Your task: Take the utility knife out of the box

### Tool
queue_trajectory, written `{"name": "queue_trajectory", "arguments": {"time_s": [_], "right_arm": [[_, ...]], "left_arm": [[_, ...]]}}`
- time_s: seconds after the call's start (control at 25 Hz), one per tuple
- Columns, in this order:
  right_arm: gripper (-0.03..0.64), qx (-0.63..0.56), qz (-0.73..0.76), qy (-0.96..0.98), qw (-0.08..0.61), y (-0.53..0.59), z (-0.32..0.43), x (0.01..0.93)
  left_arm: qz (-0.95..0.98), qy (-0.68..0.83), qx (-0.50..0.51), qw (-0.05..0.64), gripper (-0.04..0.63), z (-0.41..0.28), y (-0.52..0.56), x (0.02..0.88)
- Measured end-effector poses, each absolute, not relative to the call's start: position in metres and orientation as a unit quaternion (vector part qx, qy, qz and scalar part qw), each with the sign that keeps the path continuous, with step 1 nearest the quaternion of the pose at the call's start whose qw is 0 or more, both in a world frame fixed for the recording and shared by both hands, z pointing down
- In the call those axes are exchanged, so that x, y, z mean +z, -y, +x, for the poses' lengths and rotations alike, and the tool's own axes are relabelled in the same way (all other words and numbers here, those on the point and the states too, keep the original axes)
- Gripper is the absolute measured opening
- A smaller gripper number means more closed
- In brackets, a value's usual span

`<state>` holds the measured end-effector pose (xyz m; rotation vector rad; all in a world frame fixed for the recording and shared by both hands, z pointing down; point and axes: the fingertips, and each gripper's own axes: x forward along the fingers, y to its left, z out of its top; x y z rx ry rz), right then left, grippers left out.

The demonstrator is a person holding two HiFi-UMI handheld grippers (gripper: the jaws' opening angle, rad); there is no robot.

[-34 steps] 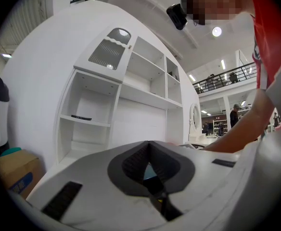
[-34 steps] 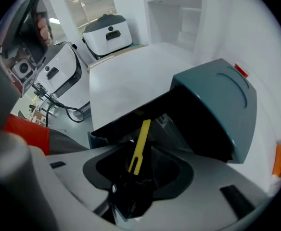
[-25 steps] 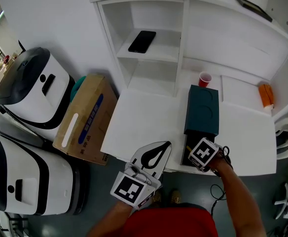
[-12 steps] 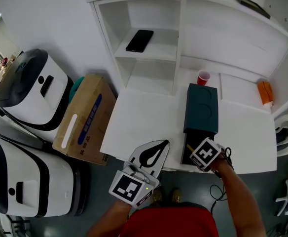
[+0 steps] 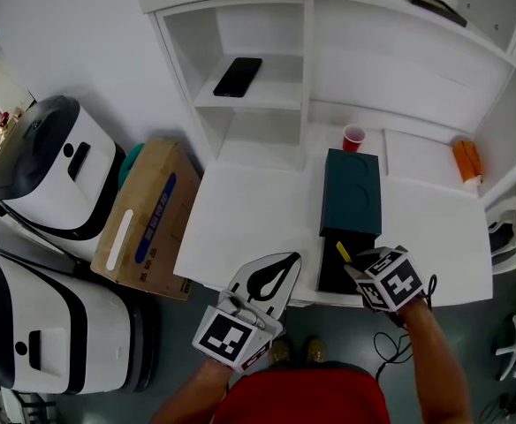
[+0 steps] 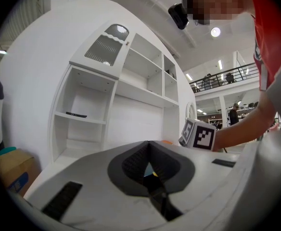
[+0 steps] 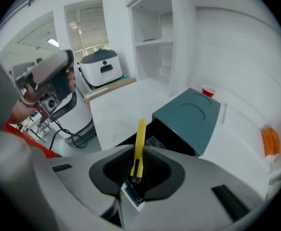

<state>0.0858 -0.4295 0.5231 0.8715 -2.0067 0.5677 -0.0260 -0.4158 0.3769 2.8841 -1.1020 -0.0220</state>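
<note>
A yellow utility knife [image 7: 139, 148] [image 5: 343, 252] is pinched upright between my right gripper's [image 7: 136, 173] [image 5: 360, 274] jaws, lifted above the open black drawer [image 5: 343, 268] of the dark teal box [image 5: 352, 193] [image 7: 189, 117] on the white table [image 5: 249, 215]. The knife's tip pokes out past the jaws, clear of the drawer. My left gripper [image 5: 271, 281] [image 6: 150, 170] hovers shut and empty at the table's front edge, left of the box.
A red cup [image 5: 353, 137] stands behind the box, an orange object [image 5: 466, 160] at the far right. White shelving [image 5: 240, 78] holds a black phone [image 5: 238, 76]. A cardboard box [image 5: 147, 219] and white appliances [image 5: 50, 162] sit left of the table.
My right gripper has risen out of the drawer with the yellow knife, now showing above the box's front. The left gripper has stayed where it was.
</note>
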Motion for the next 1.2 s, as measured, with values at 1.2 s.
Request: {"name": "queue_trajectory", "arguments": {"time_s": [1.2], "right_arm": [[0.077,-0.022,0.440,0.896,-0.056,0.347,0.100,0.308]], "left_arm": [[0.946,0.325,-0.002,0.013,0.014,0.017,0.363,0.337]]}}
